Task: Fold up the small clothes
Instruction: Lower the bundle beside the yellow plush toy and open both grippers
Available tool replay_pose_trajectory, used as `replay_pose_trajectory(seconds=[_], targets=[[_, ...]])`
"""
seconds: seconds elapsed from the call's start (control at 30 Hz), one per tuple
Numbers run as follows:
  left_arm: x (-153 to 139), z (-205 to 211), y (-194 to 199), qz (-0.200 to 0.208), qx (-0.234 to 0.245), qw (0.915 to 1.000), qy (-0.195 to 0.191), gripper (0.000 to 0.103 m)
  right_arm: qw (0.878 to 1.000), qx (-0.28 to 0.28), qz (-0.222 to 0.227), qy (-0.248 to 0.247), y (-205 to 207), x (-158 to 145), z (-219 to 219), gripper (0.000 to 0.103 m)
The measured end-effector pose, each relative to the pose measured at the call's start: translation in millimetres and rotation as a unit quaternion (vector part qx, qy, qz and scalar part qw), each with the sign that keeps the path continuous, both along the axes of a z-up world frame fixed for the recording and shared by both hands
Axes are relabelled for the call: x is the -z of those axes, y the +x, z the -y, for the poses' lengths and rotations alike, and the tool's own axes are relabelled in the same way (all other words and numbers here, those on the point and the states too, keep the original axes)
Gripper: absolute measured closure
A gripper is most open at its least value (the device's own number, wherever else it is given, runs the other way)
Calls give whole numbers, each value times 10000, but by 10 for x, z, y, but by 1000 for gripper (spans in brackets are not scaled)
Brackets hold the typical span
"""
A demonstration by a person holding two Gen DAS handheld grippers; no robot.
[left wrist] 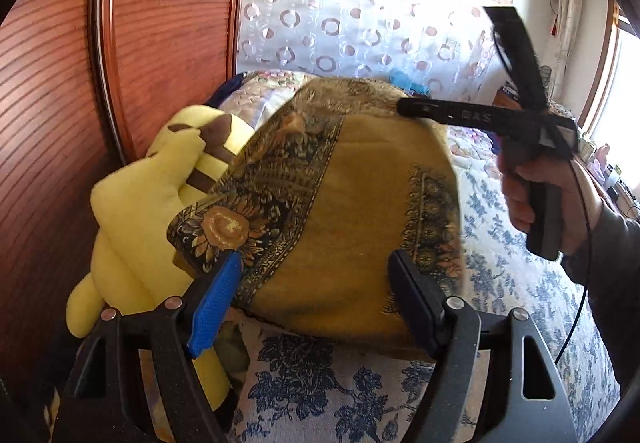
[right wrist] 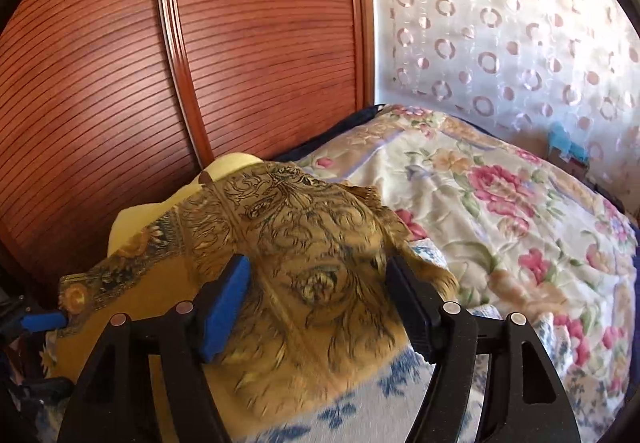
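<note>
Mustard-gold cloth (left wrist: 360,211) with dark ornate borders lies folded on the bed (left wrist: 520,283), its far left part draped against a yellow plush toy (left wrist: 132,227) beside the wooden headboard (left wrist: 60,83). From the left wrist view it reads as a fairly tidy folded panel with a smooth near edge resting on the blue-flowered sheet (left wrist: 320,383); from the right wrist view the top layer looks looser and blurred, with a ragged corner (right wrist: 384,219) sticking out toward the floral quilt (right wrist: 500,211). The left hand-held gripper (left wrist: 316,299) is released, jaws wide, hovering over the near edge with cloth showing between the fingers but neither pad pressing on it. The right hand-held gripper (right wrist: 320,307) is likewise released, jaws apart above the cloth, nothing pinched; in the left view it appears held by a hand (left wrist: 548,195) off to the right. By my reading, at least one fold is made and the cloth has been let go. What seems left is squaring the loose corner, perhaps one more fold, and moving it clear of the plush toy.
</note>
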State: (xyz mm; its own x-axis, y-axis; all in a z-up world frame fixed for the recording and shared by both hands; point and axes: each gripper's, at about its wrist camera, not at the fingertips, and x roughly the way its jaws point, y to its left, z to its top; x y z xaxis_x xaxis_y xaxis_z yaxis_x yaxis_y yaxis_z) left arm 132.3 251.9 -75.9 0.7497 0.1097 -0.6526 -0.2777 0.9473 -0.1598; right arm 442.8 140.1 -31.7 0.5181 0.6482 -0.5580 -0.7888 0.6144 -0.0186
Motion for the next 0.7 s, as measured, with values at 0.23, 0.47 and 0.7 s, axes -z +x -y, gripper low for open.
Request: replay_pose_trajectory(seconds=[0.23, 0.47, 0.7], targets=[[-280, 195, -194, 345, 97, 9992, 203, 26, 9997, 168, 151, 97, -626, -269, 508, 31], [-482, 545, -290, 595, 470, 9964, 383, 22, 9971, 612, 300, 336, -1328, -388, 1186, 31], [-639, 982, -431, 822, 873, 9914, 534, 14, 9925, 1052, 436, 449, -2028, -365, 1781, 31]])
